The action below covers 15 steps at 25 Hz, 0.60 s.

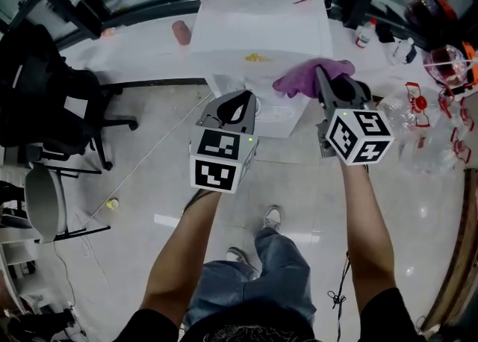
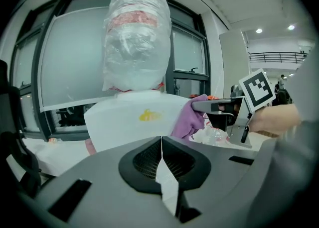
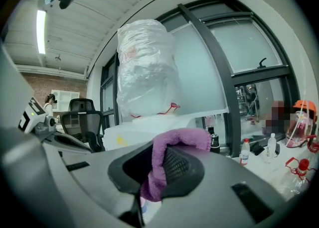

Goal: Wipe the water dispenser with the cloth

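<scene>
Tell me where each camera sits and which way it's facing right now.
Head view: on the person's head, looking steeply down at the water dispenser; both forearms, legs, shoes, left tool and right tool show.
Left gripper view: on the left tool, facing the dispenser; its shut jaws show, and the right tool.
Right gripper view: on the right tool, facing the dispenser; its jaws clamp the purple cloth.
Shared: both gripper views show the plastic-wrapped bottle.
</scene>
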Motion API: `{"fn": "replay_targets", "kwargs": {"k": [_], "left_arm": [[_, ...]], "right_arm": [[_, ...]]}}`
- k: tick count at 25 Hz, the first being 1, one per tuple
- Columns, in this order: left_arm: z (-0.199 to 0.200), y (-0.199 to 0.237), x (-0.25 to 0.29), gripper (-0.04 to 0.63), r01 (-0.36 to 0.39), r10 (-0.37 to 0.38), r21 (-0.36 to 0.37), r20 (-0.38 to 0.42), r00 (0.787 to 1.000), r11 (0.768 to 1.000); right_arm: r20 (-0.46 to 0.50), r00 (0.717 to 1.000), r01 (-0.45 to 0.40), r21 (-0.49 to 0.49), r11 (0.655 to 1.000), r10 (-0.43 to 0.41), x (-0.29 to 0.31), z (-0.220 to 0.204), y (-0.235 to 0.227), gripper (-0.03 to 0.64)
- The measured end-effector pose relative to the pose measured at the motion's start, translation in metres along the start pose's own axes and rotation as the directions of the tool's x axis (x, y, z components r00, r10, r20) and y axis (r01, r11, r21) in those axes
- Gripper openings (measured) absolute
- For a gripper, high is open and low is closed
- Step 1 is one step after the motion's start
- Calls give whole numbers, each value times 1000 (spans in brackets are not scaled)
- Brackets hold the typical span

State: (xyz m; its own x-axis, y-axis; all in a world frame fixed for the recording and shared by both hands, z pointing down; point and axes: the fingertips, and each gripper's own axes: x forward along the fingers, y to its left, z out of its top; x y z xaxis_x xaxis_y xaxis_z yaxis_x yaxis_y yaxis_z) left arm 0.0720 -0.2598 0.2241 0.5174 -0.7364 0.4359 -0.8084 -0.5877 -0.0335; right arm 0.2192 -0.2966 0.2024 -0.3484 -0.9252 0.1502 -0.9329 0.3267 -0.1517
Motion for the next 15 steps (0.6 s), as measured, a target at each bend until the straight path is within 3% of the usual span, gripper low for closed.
{"fn": "replay_targets", "kwargs": {"k": [15], "left_arm": [[-94,-5,35,28,42,-45,54,54,998,998]], "right_arm": [[101,993,53,36,998,-56,1,-84,-15,41]]}}
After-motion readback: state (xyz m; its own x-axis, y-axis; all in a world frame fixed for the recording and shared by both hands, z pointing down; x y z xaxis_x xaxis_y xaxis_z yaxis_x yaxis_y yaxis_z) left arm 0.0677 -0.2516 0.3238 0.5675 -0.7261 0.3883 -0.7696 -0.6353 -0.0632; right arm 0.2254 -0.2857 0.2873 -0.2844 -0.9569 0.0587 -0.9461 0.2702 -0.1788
